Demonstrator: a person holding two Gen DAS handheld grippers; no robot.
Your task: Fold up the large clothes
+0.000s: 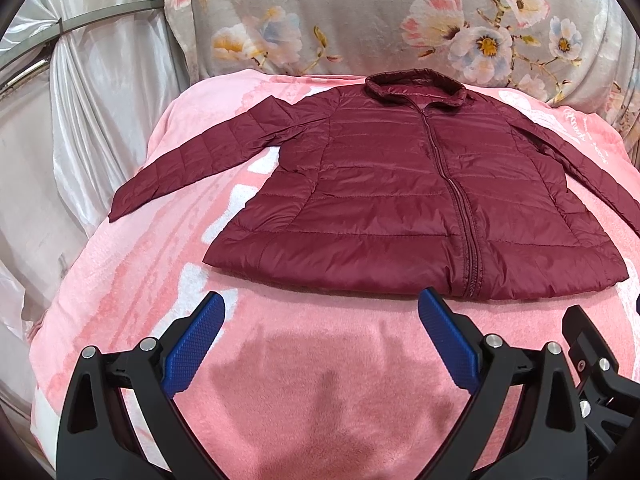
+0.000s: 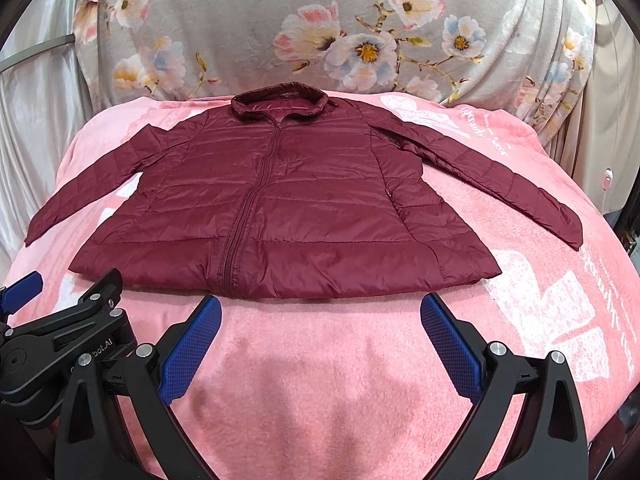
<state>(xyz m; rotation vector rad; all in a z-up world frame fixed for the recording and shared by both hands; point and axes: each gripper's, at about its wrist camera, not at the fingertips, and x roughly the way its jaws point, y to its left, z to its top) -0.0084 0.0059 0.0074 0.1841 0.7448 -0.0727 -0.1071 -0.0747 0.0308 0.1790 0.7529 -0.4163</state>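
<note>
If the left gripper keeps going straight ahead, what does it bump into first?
Probably the bottom hem of the maroon puffer jacket, just left of its zipper. The open left gripper hovers over bare pink blanket right before it, though its height is hard to judge.

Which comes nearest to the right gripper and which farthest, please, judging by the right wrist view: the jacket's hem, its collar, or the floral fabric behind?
From the right gripper:
1. The jacket's hem, just ahead of the open fingertips, on the pink blanket.
2. The collar, at the jacket's far end, centre.
3. The floral fabric, upright behind the blanket, farthest.
</note>
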